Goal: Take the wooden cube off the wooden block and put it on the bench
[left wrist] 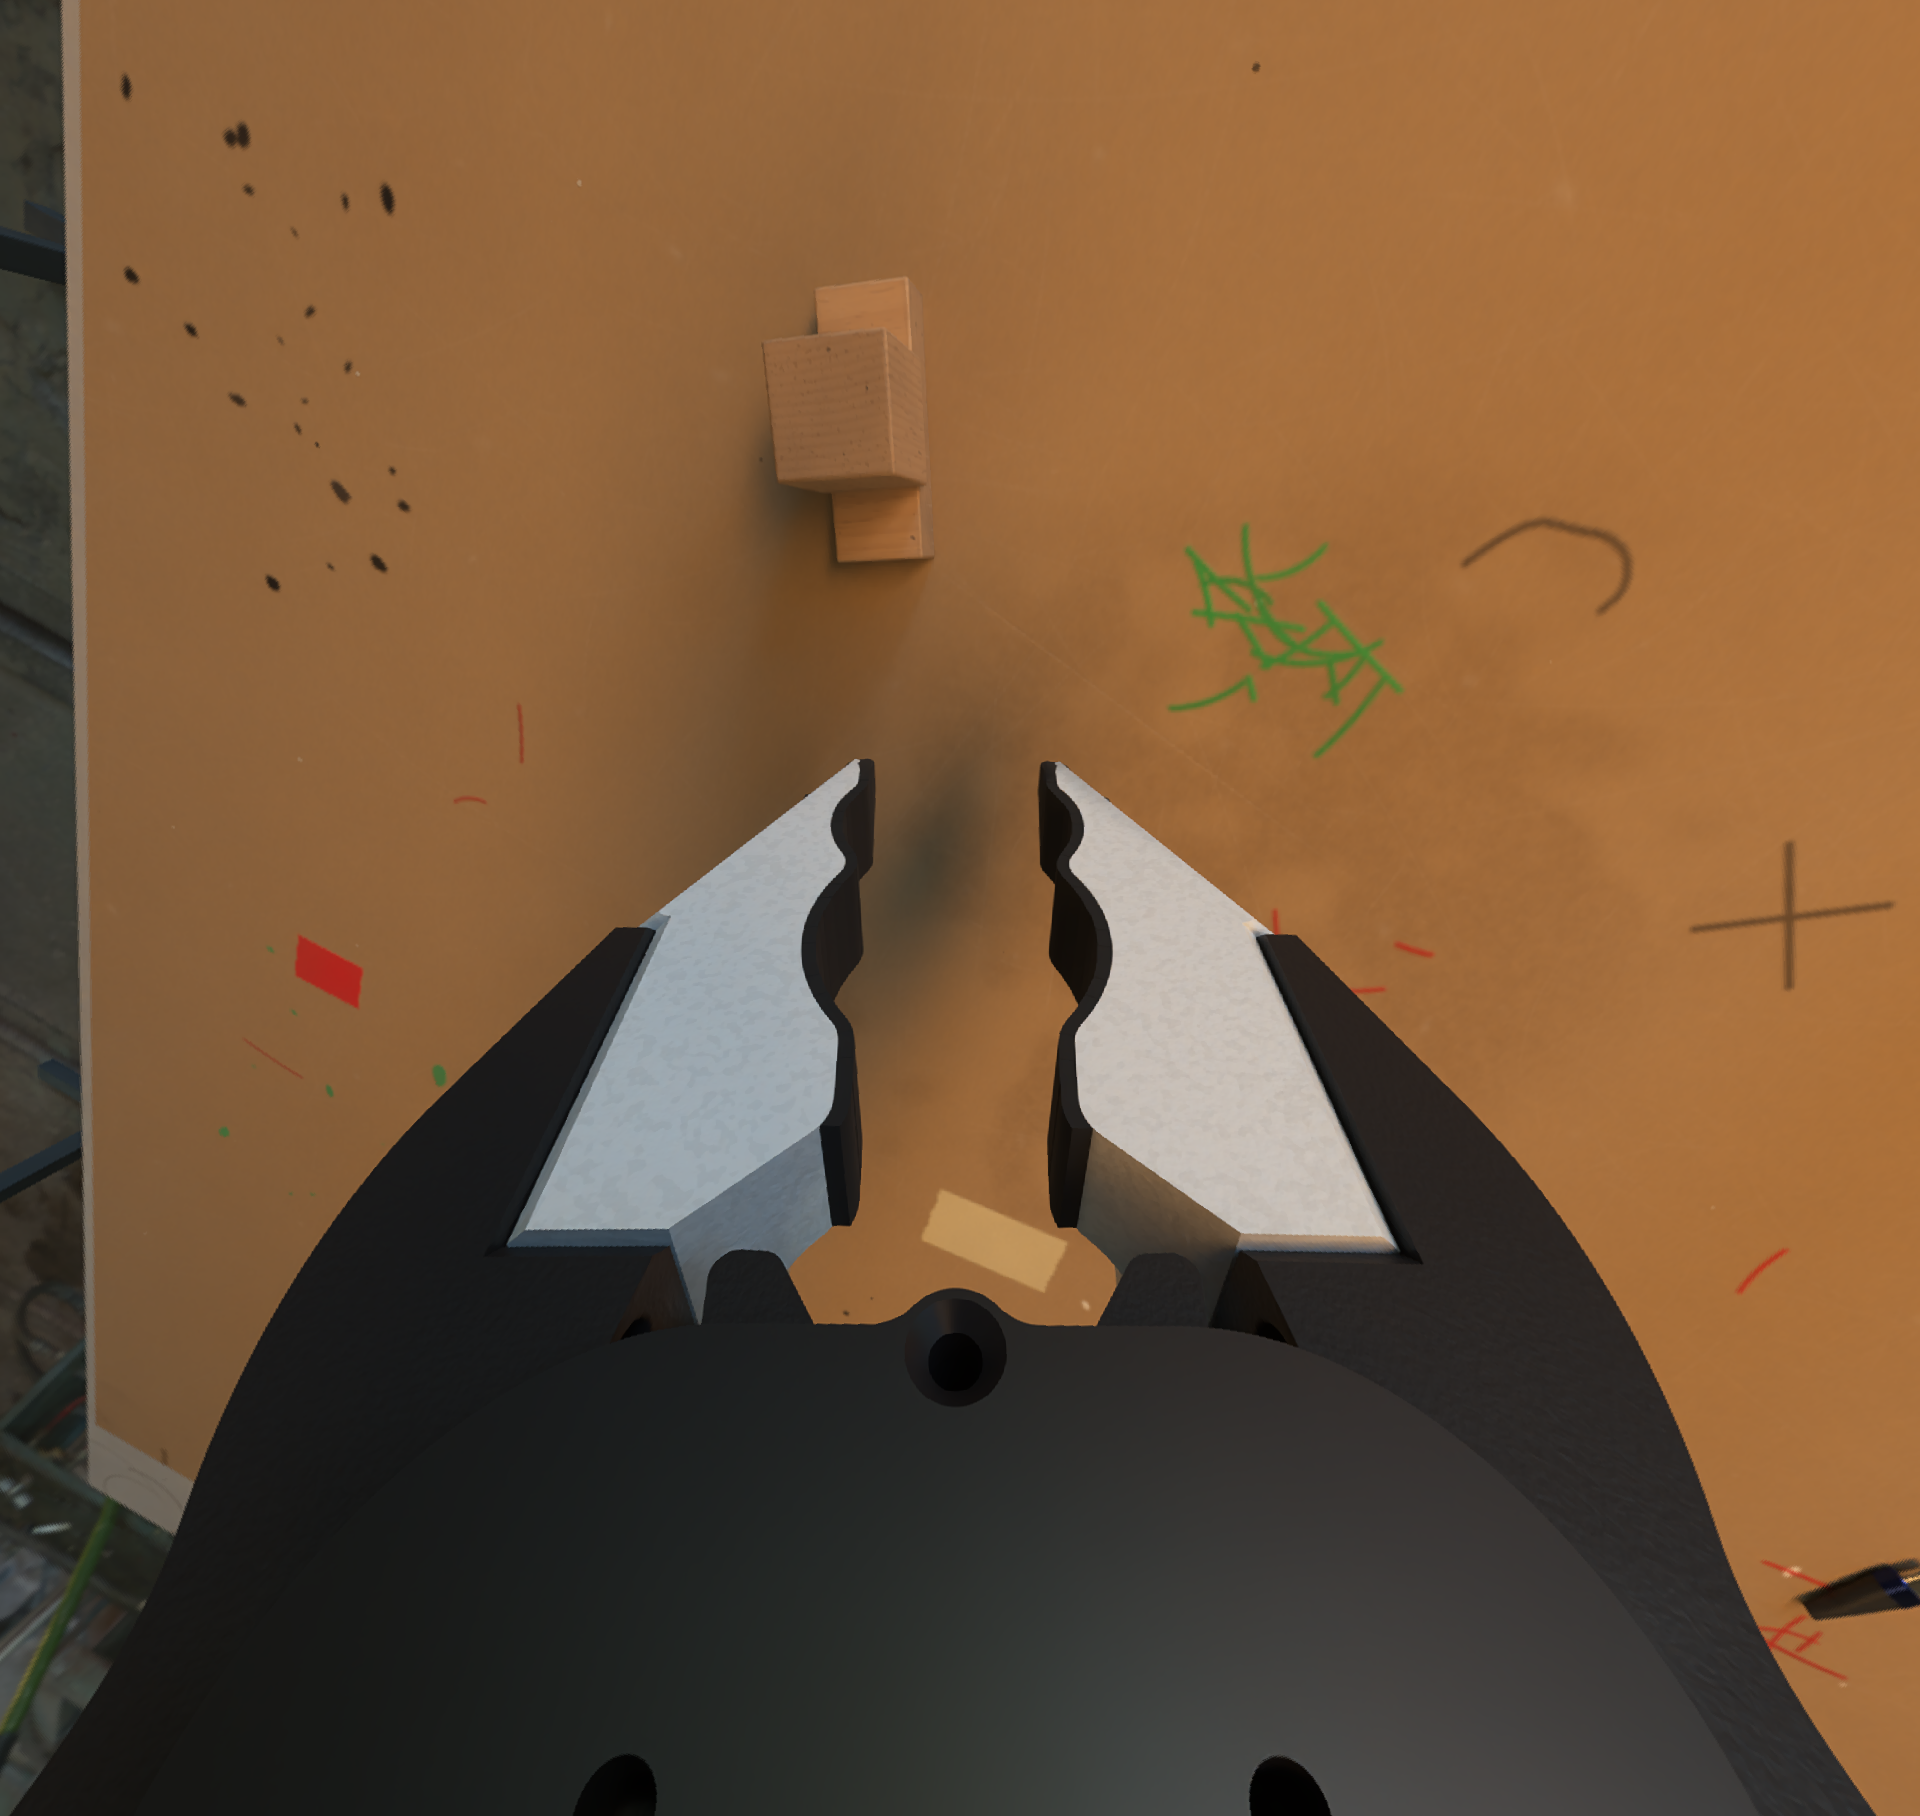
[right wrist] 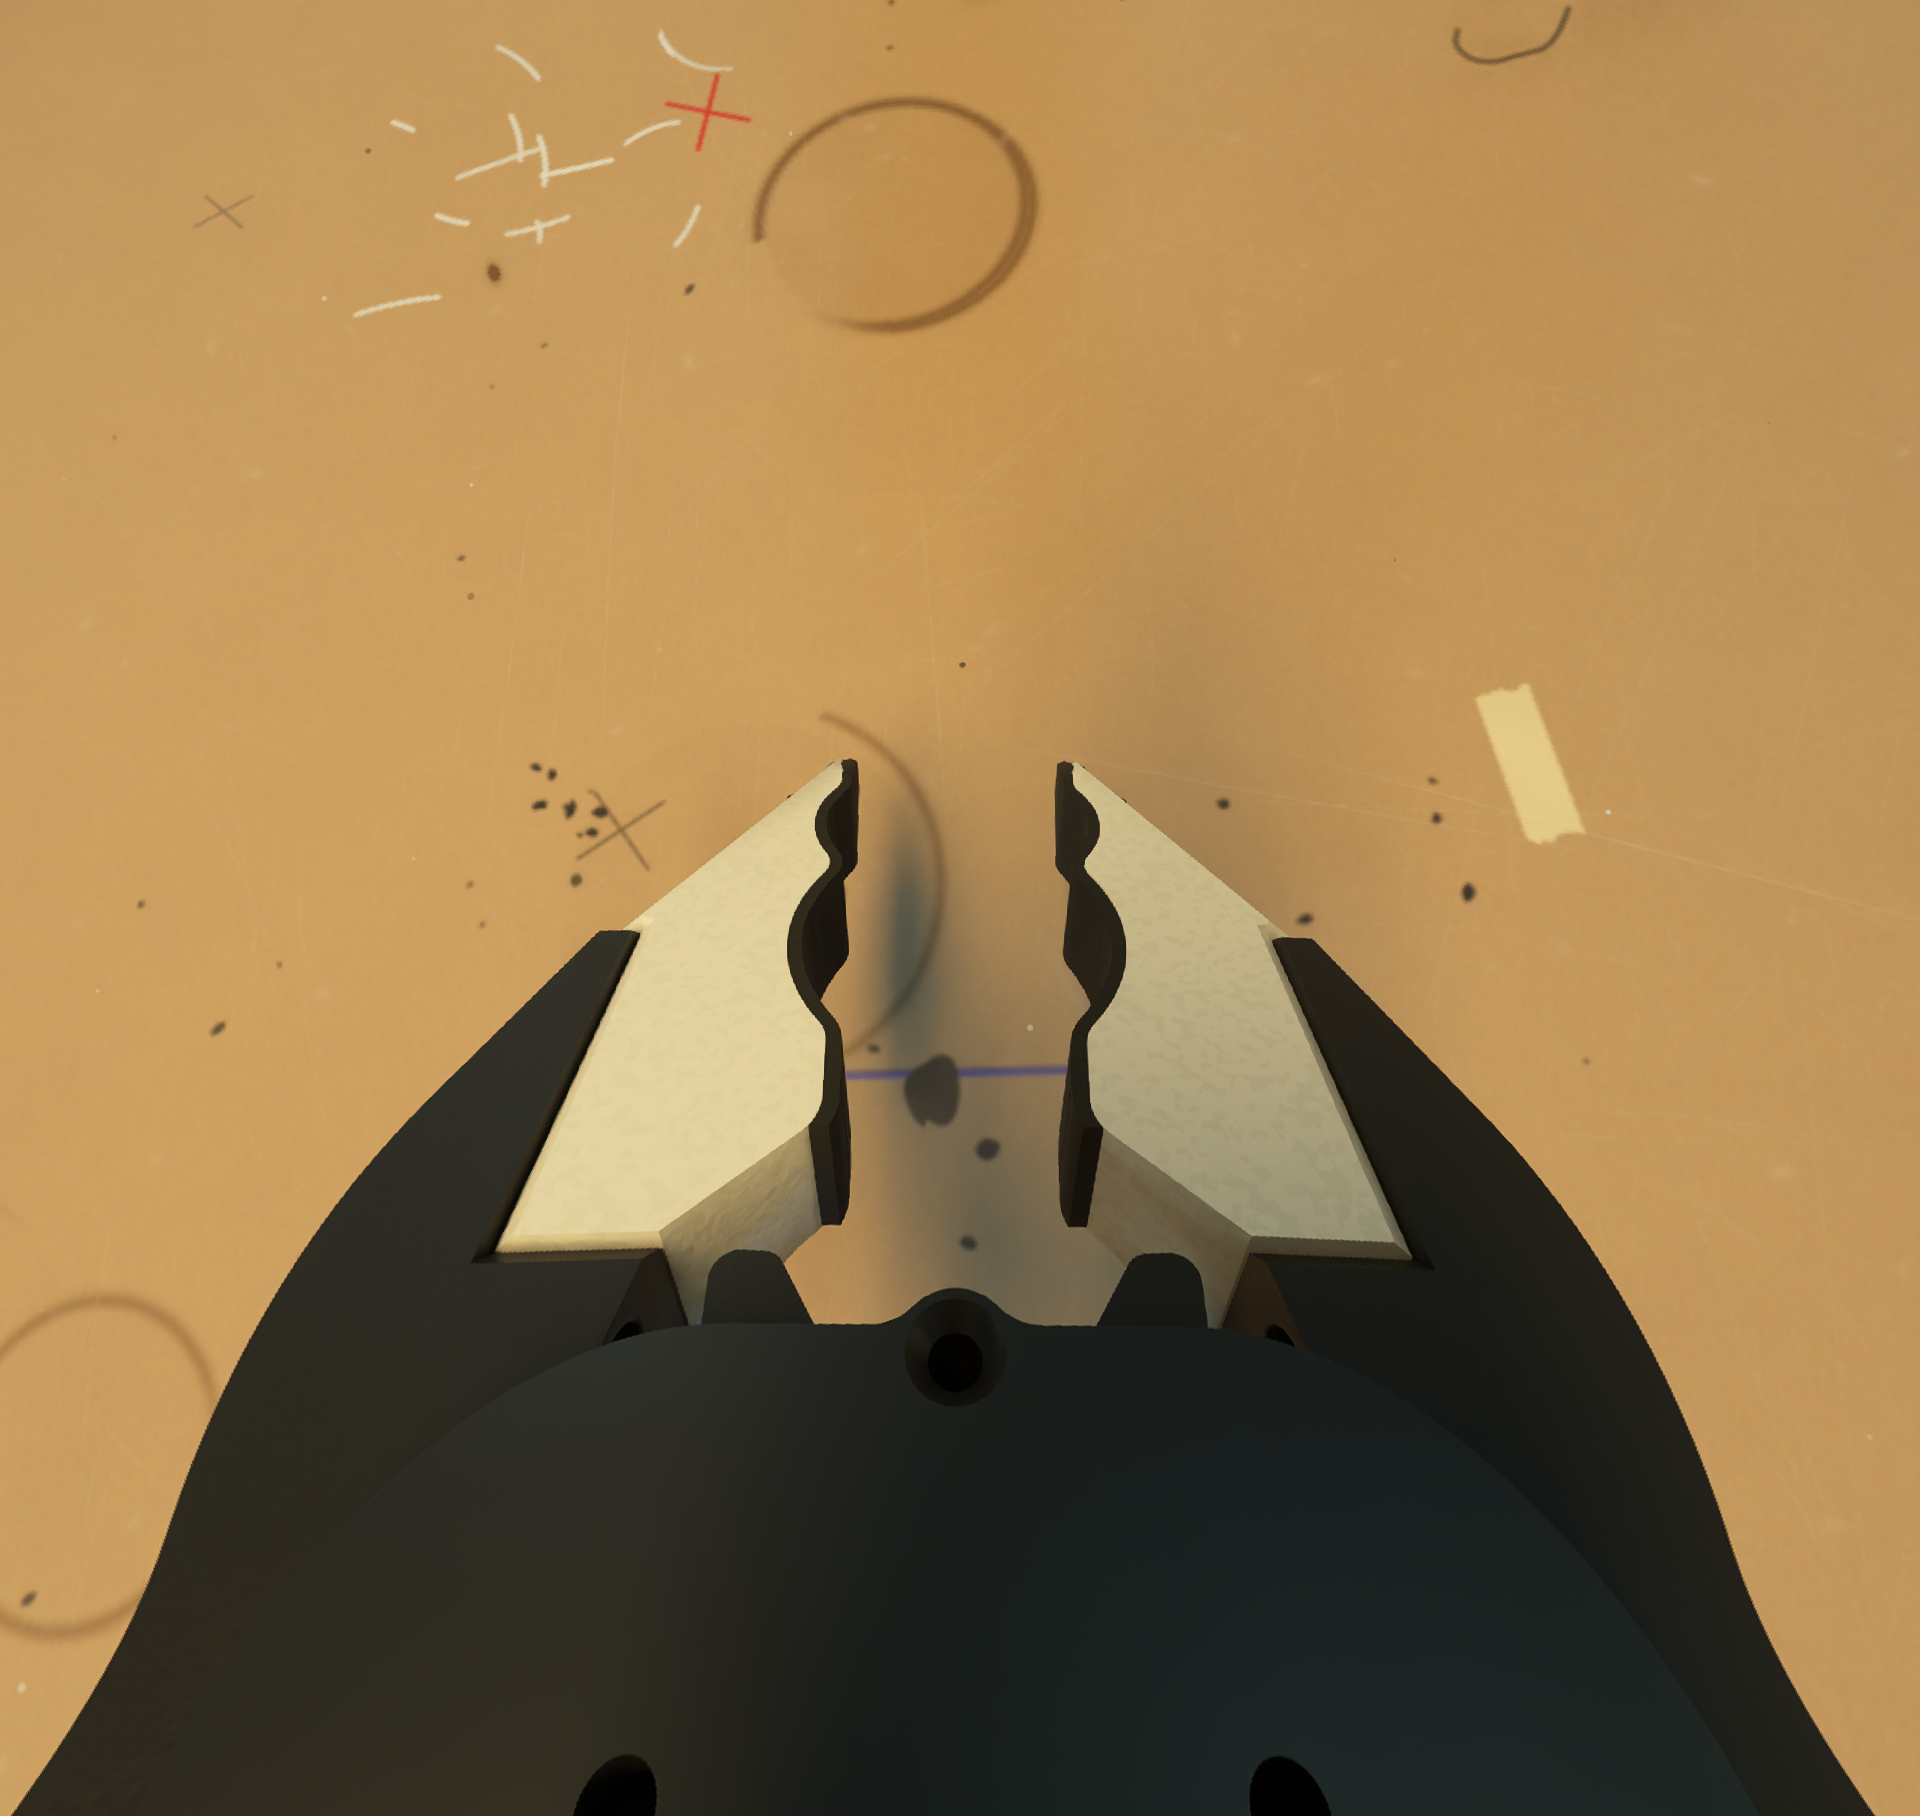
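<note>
In the left wrist view a wooden cube point(left wrist: 844, 407) sits on top of a flat wooden block point(left wrist: 883, 525) that lies on the brown bench point(left wrist: 1351, 260). The block's ends stick out beyond the cube on the near and far sides. My left gripper point(left wrist: 956, 767) is open and empty, above the bench, short of the cube and slightly to its right. My right gripper point(right wrist: 956, 767) is open and empty over a bare part of the bench point(right wrist: 1351, 467). Neither the cube nor the block shows in the right wrist view.
The bench's left edge point(left wrist: 75, 623) runs down the left wrist view, with floor clutter beyond it. The bench bears green scribbles point(left wrist: 1283, 639), black specks, pen marks and ring stains point(right wrist: 896, 213). A strip of tape point(right wrist: 1529, 764) lies to the right of the right gripper. A dark object point(left wrist: 1865, 1600) pokes in at the right edge.
</note>
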`<state>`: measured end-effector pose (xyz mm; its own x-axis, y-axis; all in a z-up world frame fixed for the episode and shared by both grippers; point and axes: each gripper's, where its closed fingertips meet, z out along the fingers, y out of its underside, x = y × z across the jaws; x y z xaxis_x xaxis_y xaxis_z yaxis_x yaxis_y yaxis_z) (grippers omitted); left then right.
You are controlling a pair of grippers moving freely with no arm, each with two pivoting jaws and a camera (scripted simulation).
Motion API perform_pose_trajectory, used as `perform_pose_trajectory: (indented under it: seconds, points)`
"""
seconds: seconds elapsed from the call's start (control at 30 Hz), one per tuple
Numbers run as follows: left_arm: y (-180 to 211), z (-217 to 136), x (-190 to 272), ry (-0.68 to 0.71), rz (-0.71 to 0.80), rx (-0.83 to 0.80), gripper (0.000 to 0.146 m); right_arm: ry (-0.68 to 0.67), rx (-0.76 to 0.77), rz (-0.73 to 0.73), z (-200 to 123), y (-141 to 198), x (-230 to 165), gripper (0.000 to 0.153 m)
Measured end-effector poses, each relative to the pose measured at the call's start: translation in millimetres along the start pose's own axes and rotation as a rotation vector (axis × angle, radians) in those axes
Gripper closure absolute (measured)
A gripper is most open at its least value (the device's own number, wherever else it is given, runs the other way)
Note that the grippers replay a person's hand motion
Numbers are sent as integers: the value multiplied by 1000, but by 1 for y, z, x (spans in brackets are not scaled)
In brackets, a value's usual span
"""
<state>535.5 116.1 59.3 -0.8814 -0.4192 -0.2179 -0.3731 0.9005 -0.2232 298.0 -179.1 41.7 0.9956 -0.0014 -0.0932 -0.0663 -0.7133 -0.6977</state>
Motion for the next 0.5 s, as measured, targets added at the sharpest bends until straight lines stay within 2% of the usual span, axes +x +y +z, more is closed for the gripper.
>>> perform_pose_trajectory:
  seconds: [0.27, 0.33, 0.5]
  points:
    - [-7, 19, 10, 106, 21, -39, 106, -2, 3, 5, 0, 1, 0, 115]
    - [-9, 22, 3, 97, 22, -57, 104, -4, 3, 6, 0, 1, 0, 115]
    - [-36, 24, -15, 109, -67, 30, 103, -3, 1, 9, 1, 2, 1, 115]
